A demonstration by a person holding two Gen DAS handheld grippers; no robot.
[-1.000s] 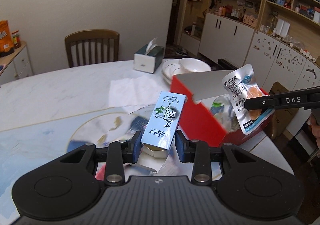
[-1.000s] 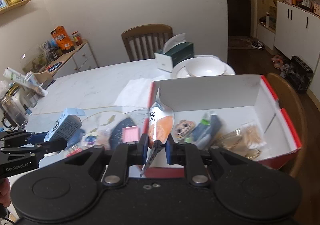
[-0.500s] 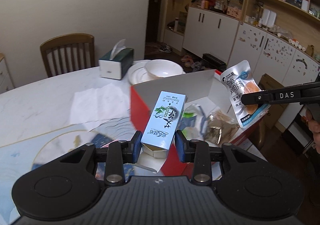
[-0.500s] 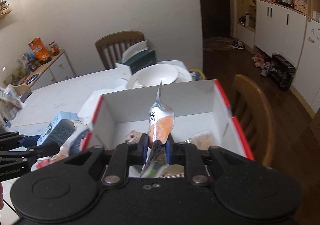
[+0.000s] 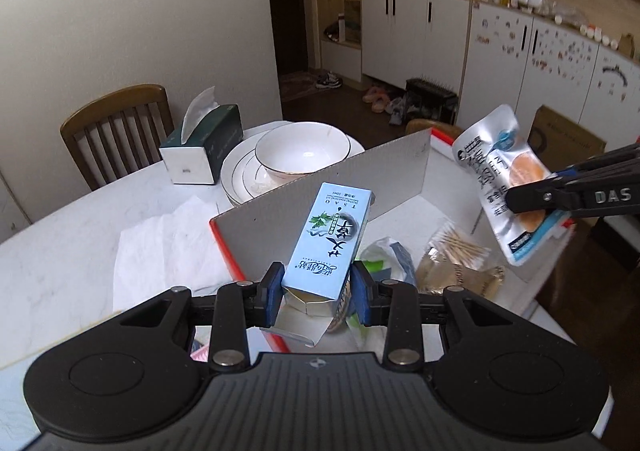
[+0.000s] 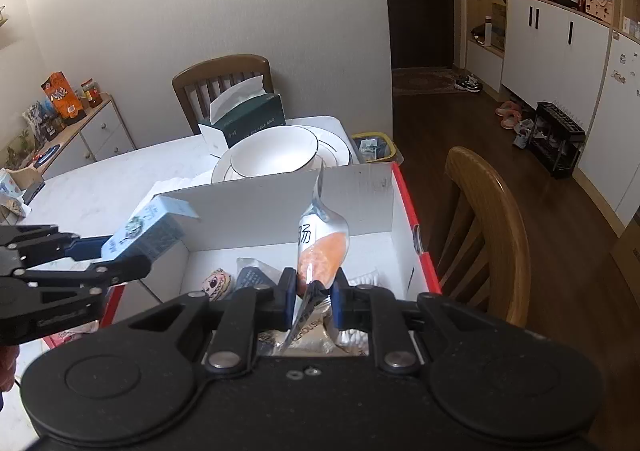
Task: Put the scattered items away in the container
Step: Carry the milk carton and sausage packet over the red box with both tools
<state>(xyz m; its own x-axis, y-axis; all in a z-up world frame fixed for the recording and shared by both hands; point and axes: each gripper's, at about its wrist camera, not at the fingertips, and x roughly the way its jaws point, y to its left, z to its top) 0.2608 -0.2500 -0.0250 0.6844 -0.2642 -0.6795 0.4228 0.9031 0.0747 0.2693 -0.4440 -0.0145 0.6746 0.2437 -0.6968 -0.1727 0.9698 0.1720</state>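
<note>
Red-walled box (image 5: pixel 224 239): my left gripper (image 5: pixel 318 289) clamps the blue carton (image 5: pixel 330 241), my right gripper (image 6: pixel 313 299) the silver pouch (image 6: pixel 322 247), both above it.

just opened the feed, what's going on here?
A person with two handheld grippers is tidying items into the red-edged cardboard box on the table. The left gripper is shut on a light blue carton, held above the box's left end. The right gripper is shut on a silver snack pouch, held above the box interior. Neither is released yet. Cotton swabs and other small packets already lie inside.
</note>
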